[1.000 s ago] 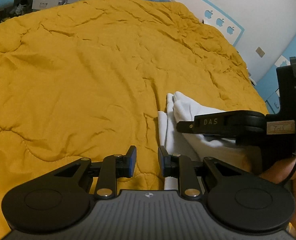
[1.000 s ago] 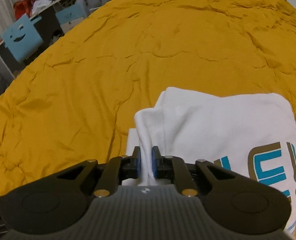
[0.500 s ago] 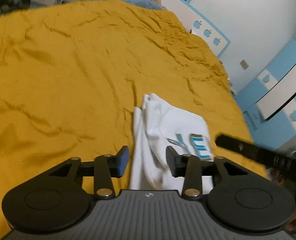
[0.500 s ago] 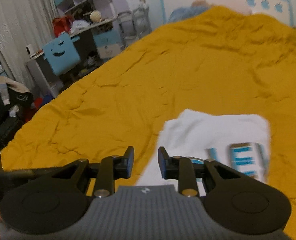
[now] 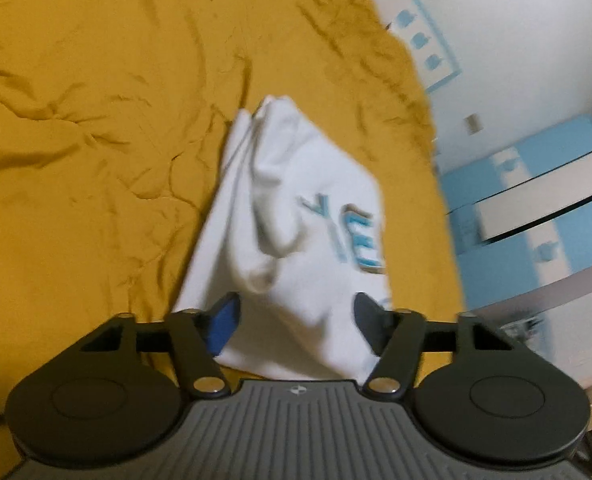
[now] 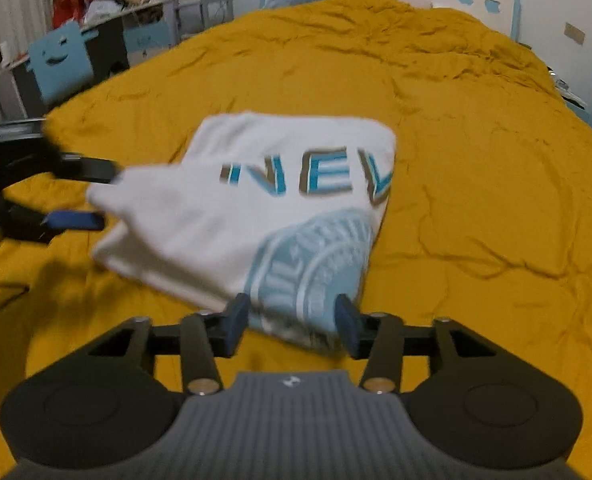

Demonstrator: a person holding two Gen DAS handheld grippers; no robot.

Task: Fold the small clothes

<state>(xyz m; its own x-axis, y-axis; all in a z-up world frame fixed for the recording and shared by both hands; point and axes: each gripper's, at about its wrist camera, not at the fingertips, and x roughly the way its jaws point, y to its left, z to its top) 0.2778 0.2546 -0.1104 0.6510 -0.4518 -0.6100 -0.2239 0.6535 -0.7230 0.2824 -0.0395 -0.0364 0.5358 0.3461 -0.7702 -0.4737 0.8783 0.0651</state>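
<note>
— What's changed in the last second?
— The right gripper (image 6: pixel 292 320) has let go of the white T-shirt (image 6: pixel 232 216); its jaws are wide now.
— And the left gripper (image 5: pixel 296 316)?
— Jaws wider too, empty. The shirt lies folded on the yellow quilt (image 6: pixel 476 160).

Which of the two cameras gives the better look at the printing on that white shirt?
The right wrist view. There the white shirt faces the camera, showing blue letters and a round blue emblem. The left wrist view sees the shirt from its side, bunched and blurred, with only a few letters at its edge.
</note>
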